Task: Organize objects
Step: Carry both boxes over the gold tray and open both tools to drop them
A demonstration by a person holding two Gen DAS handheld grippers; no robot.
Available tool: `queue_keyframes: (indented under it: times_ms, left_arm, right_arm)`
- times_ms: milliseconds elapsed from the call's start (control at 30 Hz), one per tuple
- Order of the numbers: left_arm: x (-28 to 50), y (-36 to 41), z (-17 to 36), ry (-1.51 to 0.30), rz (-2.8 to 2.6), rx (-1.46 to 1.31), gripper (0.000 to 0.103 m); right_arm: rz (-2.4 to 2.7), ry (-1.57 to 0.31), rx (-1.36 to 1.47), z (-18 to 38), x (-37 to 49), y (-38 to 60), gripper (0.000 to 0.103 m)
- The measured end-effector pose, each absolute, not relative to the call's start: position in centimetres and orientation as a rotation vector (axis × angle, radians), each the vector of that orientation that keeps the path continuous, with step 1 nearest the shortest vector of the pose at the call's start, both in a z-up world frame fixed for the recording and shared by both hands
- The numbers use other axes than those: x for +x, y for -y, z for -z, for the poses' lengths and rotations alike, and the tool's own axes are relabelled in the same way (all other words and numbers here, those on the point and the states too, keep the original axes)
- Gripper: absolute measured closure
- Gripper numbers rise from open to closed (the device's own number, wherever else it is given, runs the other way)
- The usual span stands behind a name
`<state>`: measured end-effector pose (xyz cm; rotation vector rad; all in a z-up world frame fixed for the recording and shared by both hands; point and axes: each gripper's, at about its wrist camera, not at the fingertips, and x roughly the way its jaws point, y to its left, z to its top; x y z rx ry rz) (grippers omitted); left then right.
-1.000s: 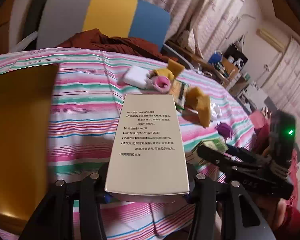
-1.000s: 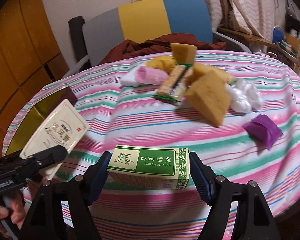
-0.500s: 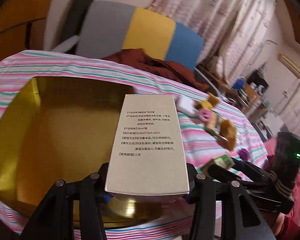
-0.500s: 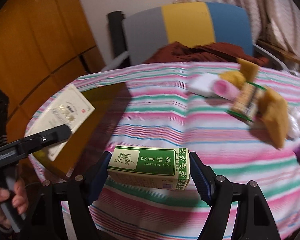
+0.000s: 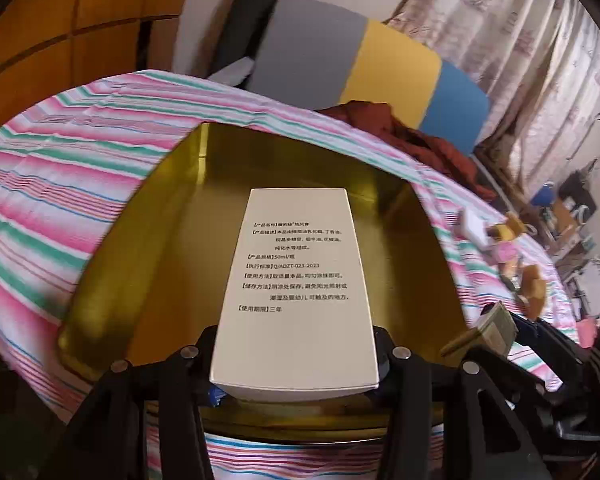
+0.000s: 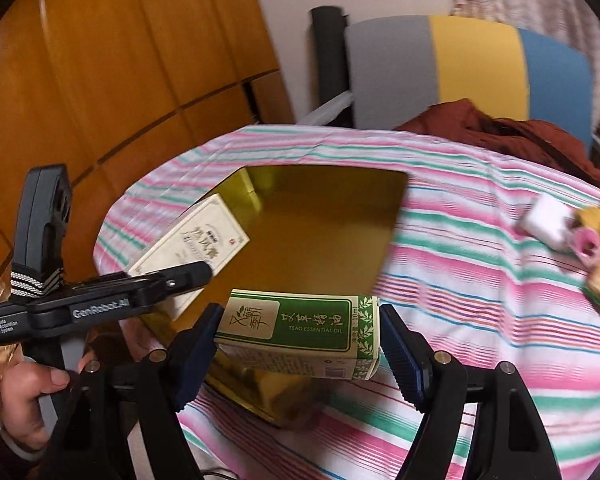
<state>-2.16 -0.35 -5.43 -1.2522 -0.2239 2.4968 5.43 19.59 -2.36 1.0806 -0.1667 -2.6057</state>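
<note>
A round table (image 5: 80,168) fills the middle of both views, covered by a cloth striped in pink, green, white and thin blue lines; on the cloth lies a shallow gold tray (image 5: 172,216), its inside bare and shiny, its near rim close to the table's edge; the left gripper (image 5: 296,364) hangs above this tray with its fingers closed narrow on a cream box (image 5: 296,280) printed with black Chinese text, the box's long side running away from the camera; the right gripper (image 6: 300,344) holds its blue-padded fingers wider, pressed on the two ends of a green essential-oil box (image 6: 296,324) that lies crosswise over the tray's near corner, clear of the cloth; in the right wrist view a hand (image 6: 28,396) grips the left gripper's black handle at the lower left; further along the table, well apart from the tray, sits a loose cluster of small objects (image 5: 504,248), among them a white block, a pink roll and yellowish sponges, blurred; behind the table stands a chair (image 6: 452,68) with a back in grey, yellow and blue panels, a rust-brown garment (image 6: 512,128) heaped on its seat; orange-brown wooden panelling (image 6: 120,60) covers the wall at the left, and pale patterned curtains (image 5: 520,40) hang at the right, with cluttered shelves dim beyond them.
</note>
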Motion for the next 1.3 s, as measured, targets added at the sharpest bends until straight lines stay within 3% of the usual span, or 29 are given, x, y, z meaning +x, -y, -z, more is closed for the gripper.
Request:
queue_keyframes:
  times_ms: [167,267,367,1300]
  left_arm:
    - [-2.8,2.0,6.2,0.221,-2.545,-1.287,0.052]
    - [-3.0,2.7,6.5,0.214,-2.564,-1.304,0.052]
    - [-3.3,2.9,6.8,0.206,-2.575,-1.321,0.052]
    - [-1.6,2.5,4.2,0.3,-2.675,-1.218,0.048]
  right_arm:
    - [2.544,0.121,1.105,3.7,4.0,-16.5,0.024]
    - [2.514,0.123,1.114,4.1,3.6,-15.5,0.003]
    - [2.515,0.117,1.079,3.9,4.2,-15.2,0.0]
    - [2.616,0.324,1.044,2.7,6.0,-19.9,0.0]
